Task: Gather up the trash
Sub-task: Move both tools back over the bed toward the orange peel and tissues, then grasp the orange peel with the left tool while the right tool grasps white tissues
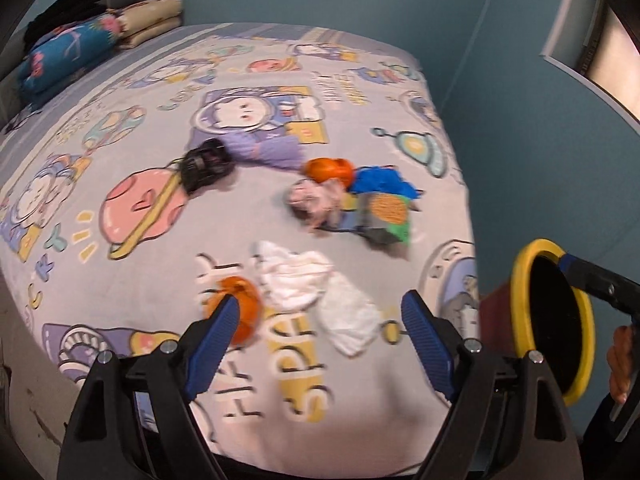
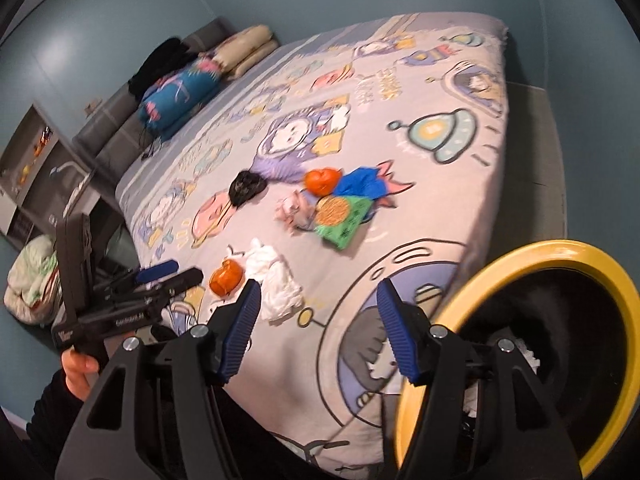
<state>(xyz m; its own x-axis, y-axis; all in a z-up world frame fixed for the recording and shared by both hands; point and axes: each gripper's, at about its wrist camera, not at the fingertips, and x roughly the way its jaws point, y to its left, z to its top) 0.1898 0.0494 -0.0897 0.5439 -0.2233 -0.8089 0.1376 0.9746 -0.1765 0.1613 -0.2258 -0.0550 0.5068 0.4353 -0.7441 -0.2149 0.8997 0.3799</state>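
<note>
Lots of trash is left on the bed [image 1: 120, 240]. The yellow bin [image 2: 520, 256] at the lower right has white bits inside, so a little seems done. Both claws are apart and hold nothing. The left claw [image 1: 320, 320] hangs just before the white paper [image 1: 304, 280] and an orange ball [image 1: 240, 300]. The right claw [image 2: 316, 300] is beside the bin. Farther up lie more scraps [image 1: 360, 196] and a black lump [image 1: 206, 164].

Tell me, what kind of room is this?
Most likely a bedroom, perhaps a child's: a large bed with a cartoon space-themed sheet fills the view, folded blankets are stacked at its head, and shelves stand along the wall beside it.
</note>
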